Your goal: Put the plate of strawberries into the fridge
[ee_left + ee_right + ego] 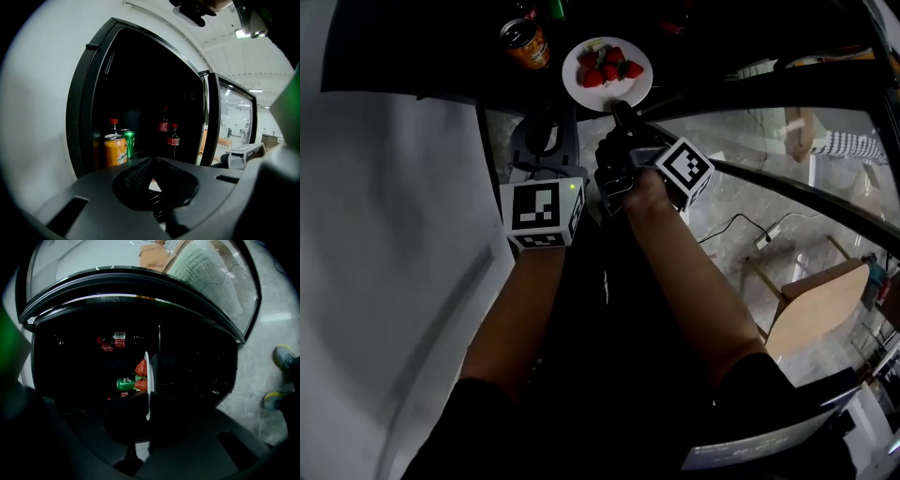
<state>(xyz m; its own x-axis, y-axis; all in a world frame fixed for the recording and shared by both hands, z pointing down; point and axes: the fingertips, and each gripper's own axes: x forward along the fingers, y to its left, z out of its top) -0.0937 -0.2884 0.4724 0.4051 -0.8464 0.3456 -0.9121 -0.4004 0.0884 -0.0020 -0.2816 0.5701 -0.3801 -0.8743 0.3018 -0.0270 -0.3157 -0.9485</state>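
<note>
Head view: round white plate [616,95] carries red strawberries [608,66].

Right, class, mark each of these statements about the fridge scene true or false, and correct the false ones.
1. The right gripper grips the plate by its rim. True.
2. The plate carries grapes. False: it carries strawberries.
3. The fridge door is closed. False: it stands open.
4. An orange can stands inside the fridge. True.
5. The left gripper holds that can. False: it holds nothing, its jaws together.
</note>
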